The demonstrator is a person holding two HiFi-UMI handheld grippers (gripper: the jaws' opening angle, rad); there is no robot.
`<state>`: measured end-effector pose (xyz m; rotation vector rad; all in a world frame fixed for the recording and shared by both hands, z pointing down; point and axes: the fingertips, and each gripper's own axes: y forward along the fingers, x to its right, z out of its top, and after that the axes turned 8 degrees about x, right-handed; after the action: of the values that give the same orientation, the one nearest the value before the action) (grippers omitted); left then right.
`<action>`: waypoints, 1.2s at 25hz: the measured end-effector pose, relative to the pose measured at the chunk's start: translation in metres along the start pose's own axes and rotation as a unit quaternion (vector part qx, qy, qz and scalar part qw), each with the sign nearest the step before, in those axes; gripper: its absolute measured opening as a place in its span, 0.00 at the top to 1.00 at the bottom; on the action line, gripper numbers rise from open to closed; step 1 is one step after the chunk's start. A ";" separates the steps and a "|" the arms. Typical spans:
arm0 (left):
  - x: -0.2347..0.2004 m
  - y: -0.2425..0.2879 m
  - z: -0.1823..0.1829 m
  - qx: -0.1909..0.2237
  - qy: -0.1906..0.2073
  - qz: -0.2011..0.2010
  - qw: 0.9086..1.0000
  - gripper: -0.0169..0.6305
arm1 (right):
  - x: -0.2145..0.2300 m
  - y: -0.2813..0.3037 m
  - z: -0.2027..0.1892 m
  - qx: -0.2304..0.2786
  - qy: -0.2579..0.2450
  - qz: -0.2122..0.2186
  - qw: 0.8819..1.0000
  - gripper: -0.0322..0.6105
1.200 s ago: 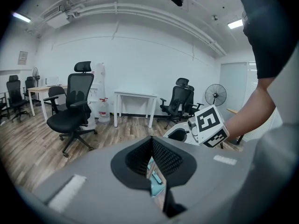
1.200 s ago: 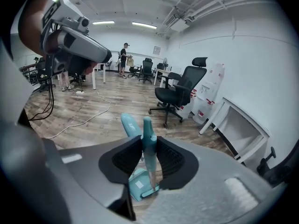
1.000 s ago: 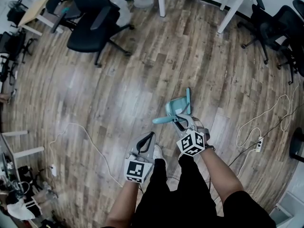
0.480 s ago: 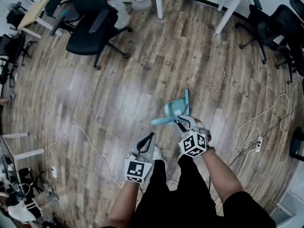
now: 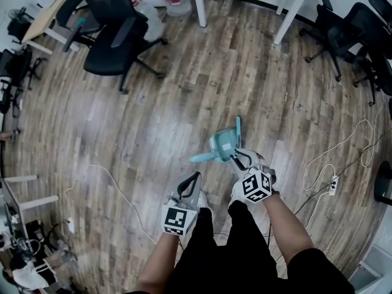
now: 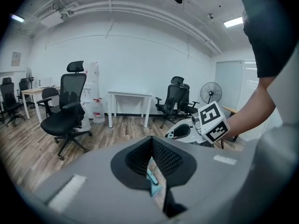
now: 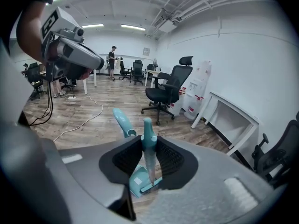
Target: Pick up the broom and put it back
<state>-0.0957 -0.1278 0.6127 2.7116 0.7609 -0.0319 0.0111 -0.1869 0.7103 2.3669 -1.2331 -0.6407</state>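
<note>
Head view: we stood on the wood floor (image 5: pixel 153 103) with both tongs low in front of us. Our right tongs (image 5: pixel 236 155) pinched the teal broom (image 5: pixel 238 128) by its handle. The teal dustpan (image 5: pixel 221 143) sat just left of the broom, with the dustpan handle (image 5: pixel 199 158) pointing left. Our left tongs (image 5: pixel 195 176) were nearer and further left, apart from the broom. A black office chair (image 5: pixel 113 29) stood far left, and a white cable (image 5: pixel 101 176) lay on the floor at left.

Left gripper view: tips pressed together, nothing between them. The marker cube (image 6: pixel 213 122) of the right tongs showed at right.

Right gripper view: the broom handle stood upright, clamped between the pads. The broom head and dustpan were below, and the dustpan handle was just left.
</note>
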 end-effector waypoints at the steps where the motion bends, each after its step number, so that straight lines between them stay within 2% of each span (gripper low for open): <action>1: 0.001 0.001 0.000 -0.001 0.001 -0.001 1.000 0.94 | 0.002 -0.002 -0.001 0.000 0.001 -0.002 1.000 0.80; 9: 0.013 0.012 0.005 -0.001 0.008 -0.010 1.000 0.94 | 0.027 -0.019 -0.012 -0.010 0.012 -0.011 1.000 0.80; 15: 0.020 0.019 0.017 0.004 0.015 -0.012 1.000 0.94 | 0.052 -0.035 -0.008 0.001 0.036 -0.028 0.999 0.80; 24: 0.029 0.022 0.034 0.016 0.024 -0.020 0.999 0.94 | 0.070 -0.073 0.028 0.033 0.054 -0.058 0.996 0.80; 30: 0.031 0.026 0.059 0.041 0.032 -0.024 0.998 0.94 | 0.090 -0.110 0.062 0.070 0.074 -0.110 0.989 0.80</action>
<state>-0.0521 -0.1520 0.5614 2.7827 0.8606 0.0125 0.0938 -0.2114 0.5822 2.6392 -0.9933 -0.4463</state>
